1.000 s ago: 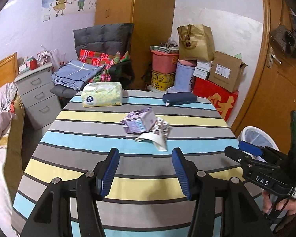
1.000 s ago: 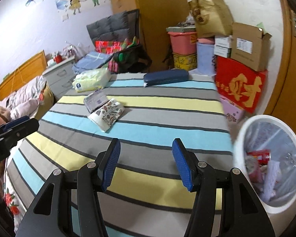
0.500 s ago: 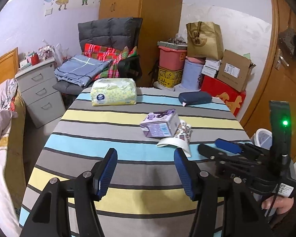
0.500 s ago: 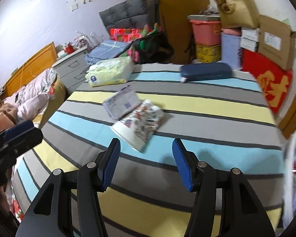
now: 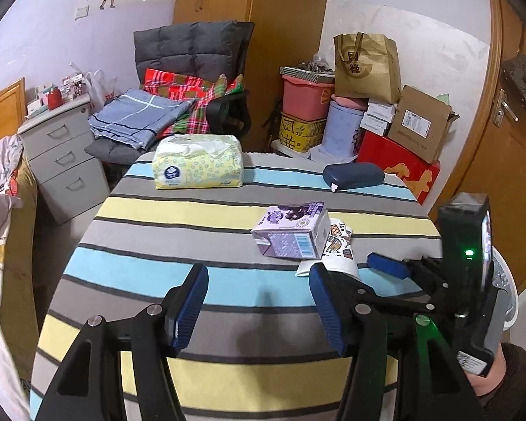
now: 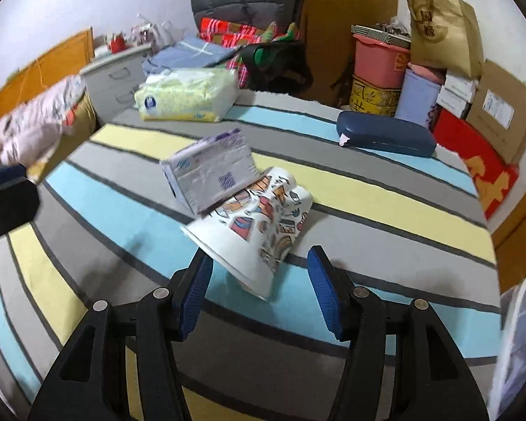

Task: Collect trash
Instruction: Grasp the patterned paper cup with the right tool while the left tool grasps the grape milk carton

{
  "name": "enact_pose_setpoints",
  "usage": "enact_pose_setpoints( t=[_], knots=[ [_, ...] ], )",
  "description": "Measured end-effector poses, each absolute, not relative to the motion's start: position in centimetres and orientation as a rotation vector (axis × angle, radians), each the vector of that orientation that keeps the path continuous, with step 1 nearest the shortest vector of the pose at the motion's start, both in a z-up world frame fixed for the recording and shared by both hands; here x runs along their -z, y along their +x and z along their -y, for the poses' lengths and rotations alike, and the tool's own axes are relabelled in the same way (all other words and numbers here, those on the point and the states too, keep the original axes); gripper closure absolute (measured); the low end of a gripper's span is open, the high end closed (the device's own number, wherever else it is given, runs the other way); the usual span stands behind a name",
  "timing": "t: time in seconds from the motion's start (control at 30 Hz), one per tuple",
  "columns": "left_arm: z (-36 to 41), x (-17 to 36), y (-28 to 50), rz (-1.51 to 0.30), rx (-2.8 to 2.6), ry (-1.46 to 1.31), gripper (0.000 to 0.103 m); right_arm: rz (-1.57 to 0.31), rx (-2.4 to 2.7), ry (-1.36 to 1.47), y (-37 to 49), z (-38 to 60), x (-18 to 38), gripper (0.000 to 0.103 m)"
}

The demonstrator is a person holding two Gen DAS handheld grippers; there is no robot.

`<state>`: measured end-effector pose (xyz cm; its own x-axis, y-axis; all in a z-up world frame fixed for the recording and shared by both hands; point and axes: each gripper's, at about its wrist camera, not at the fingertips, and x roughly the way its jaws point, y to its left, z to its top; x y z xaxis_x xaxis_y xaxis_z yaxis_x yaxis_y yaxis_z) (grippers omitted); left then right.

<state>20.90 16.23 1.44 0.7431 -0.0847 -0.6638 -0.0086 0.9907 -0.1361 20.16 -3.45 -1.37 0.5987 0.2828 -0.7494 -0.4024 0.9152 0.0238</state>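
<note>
We look down on a round table under a cloth striped grey, yellow and pale blue (image 5: 193,217); near its middle lies a flattened paper cup, white with coloured cartoon prints (image 6: 259,224), on its side, and a crushed purple-and-white drink carton (image 6: 210,172) leans on the cup's 11 o'clock side, touching it; from the left wrist the same carton (image 5: 291,231) hides most of the cup (image 5: 336,245).

Our right gripper (image 6: 259,280) stands with its blue pads apart; its jaws have just been closing a little; the cup's wide rim lies between the pads, and neither pad visibly presses on it; in the left view this gripper (image 5: 385,266) comes in from 3 o'clock beside the cup.

Our left gripper (image 5: 259,301) hangs with pads apart over bare cloth, nothing between them; the carton sits at its 1 o'clock.

At the table's far edge, a yellow soft pack of tissues (image 5: 198,161) lies at 11 o'clock and a dark blue hard glasses case (image 5: 354,175) at 1 o'clock; a white plastic-lined bin (image 6: 519,343) shows at 4 o'clock beyond the table.
</note>
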Motion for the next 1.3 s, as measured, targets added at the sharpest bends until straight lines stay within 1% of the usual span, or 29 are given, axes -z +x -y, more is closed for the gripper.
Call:
enact_pose_setpoints(
  t=[0.03,0.1,0.23,0.4,0.73,0.77,0.8,0.83,0.9,1.1,1.3],
  knots=[
    [-16.0,-1.3,21.3,-0.735,0.051,-0.135,0.043,-0.842,-0.406,-0.14,20.1,3.9,1.3,0.065],
    [-15.7,-1.1,21.9,-0.745,0.058,-0.137,0.043,-0.834,-0.382,-0.151,20.1,4.3,1.3,0.076],
    [-14.7,-0.7,23.2,-0.761,0.082,-0.137,0.041,-0.852,-0.38,-0.152,19.8,6.1,1.3,0.08],
    [-13.4,0.0,25.1,-0.785,0.127,-0.174,0.038,-0.876,-0.331,-0.168,19.9,8.9,1.4,0.08],
    [-10.5,2.3,29.1,-0.842,0.084,-0.035,0.036,-0.871,-0.374,-0.08,20.5,11.8,1.5,0.08],
    [-10.6,2.6,29.4,-0.861,0.089,-0.037,0.036,-0.869,-0.381,-0.084,20.5,11.7,1.5,0.079],
    [-10.6,2.9,29.7,-0.876,0.1,-0.038,0.036,-0.864,-0.375,-0.093,20.6,11.6,1.5,0.077],
    [-10.6,3.2,29.9,-0.883,0.101,-0.025,0.036,-0.857,-0.36,-0.106,20.7,11.4,1.6,0.072],
    [-10.9,3.3,30.1,-0.877,0.052,-0.014,0.036,-0.853,-0.34,-0.12,21.1,11.5,1.6,0.07],
    [-10.9,4.0,31.4,-0.896,0.085,0.004,0.035,-0.853,-0.372,-0.067,22.2,11.4,1.5,0.07],
    [-10.6,4.8,32.6,-0.917,0.098,0.025,0.035,-0.834,-0.385,-0.089,22.0,11.2,1.7,0.07]
  ],
)
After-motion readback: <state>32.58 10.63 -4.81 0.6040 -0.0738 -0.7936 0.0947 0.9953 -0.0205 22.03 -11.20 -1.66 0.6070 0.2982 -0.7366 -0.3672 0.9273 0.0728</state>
